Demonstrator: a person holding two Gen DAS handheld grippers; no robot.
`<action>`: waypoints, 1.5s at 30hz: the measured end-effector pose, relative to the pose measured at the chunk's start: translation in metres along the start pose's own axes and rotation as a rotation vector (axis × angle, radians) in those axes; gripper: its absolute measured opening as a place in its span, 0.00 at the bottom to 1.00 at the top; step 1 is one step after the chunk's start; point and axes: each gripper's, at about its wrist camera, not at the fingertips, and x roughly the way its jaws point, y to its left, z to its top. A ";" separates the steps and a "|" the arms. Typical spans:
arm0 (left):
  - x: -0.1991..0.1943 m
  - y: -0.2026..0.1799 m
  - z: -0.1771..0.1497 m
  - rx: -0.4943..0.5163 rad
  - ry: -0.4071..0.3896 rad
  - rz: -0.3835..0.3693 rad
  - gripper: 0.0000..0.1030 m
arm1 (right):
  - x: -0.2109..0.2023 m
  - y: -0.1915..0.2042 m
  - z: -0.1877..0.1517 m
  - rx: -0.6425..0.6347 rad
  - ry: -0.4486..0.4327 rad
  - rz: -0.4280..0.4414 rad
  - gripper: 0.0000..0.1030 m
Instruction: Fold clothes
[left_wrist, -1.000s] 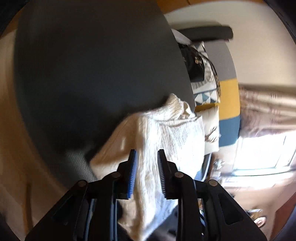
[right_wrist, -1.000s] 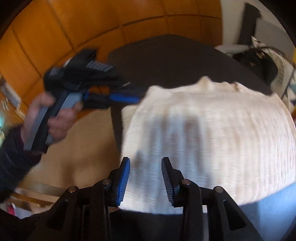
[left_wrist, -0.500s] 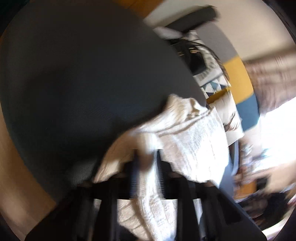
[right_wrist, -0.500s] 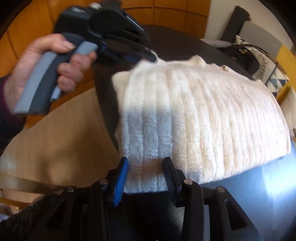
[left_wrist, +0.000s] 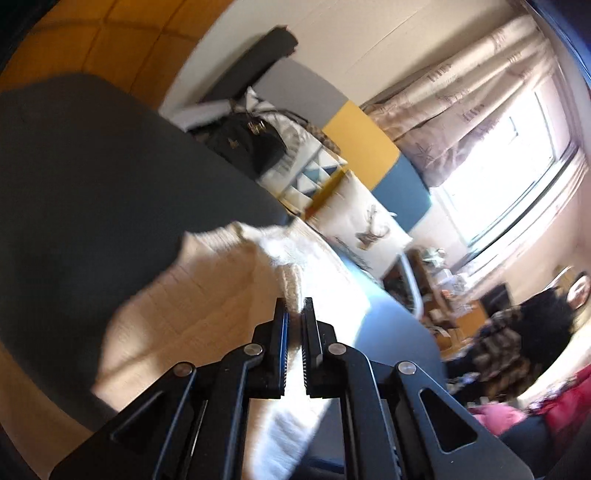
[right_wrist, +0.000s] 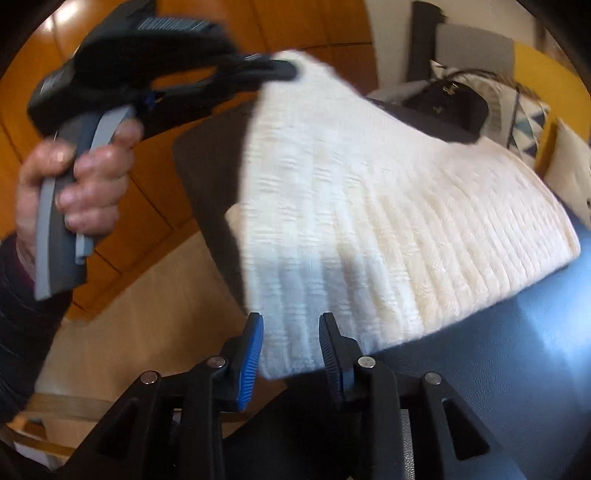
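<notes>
The sweater (right_wrist: 369, 206) is cream and fuzzy, with long ribs running down it. Most of it lies on the dark surface (right_wrist: 517, 350). 1 corner of it is lifted up in the air at the top left of my right camera view.

My left tool (right_wrist: 284, 72) has that corner. Its 2 fingers are pinched tight on the sweater, and the cloth hangs down from them like a little tent. In my left camera view the left tool (left_wrist: 294, 306) shows only a thin slit between its fingers, with sweater (left_wrist: 207, 295) bunched right at the tips. My left hand (right_wrist: 74, 184) is wrapped around the gray handle, squeezing it. A dark sleeve (right_wrist: 14, 314) covers my arm.

My right tool (right_wrist: 291, 321) is down low at the near edge of the sweater. Its 2 fingers are partway apart and are closing. The sweater's edge sits between them, but the blue pads (right_wrist: 251, 354) are not pressing on it.

The surface (left_wrist: 92, 184) is dark gray and looks round. Past its far edge sits a black bag (right_wrist: 447, 103). Beside the bag are pillows (right_wrist: 532, 122) with triangles on them. A curtain (left_wrist: 461, 122) hangs by a bright window (left_wrist: 509, 177). The floor (right_wrist: 147, 314) under the surface is light wood.
</notes>
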 end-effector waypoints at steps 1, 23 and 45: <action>0.001 0.000 0.000 -0.011 0.008 -0.006 0.05 | 0.001 0.006 0.000 -0.024 0.002 -0.016 0.33; 0.011 0.028 -0.007 -0.074 0.044 -0.018 0.05 | -0.008 -0.011 -0.043 0.052 0.142 -0.093 0.07; 0.026 0.128 -0.034 -0.343 0.138 0.262 0.10 | -0.005 0.007 -0.026 -0.105 0.200 -0.009 0.26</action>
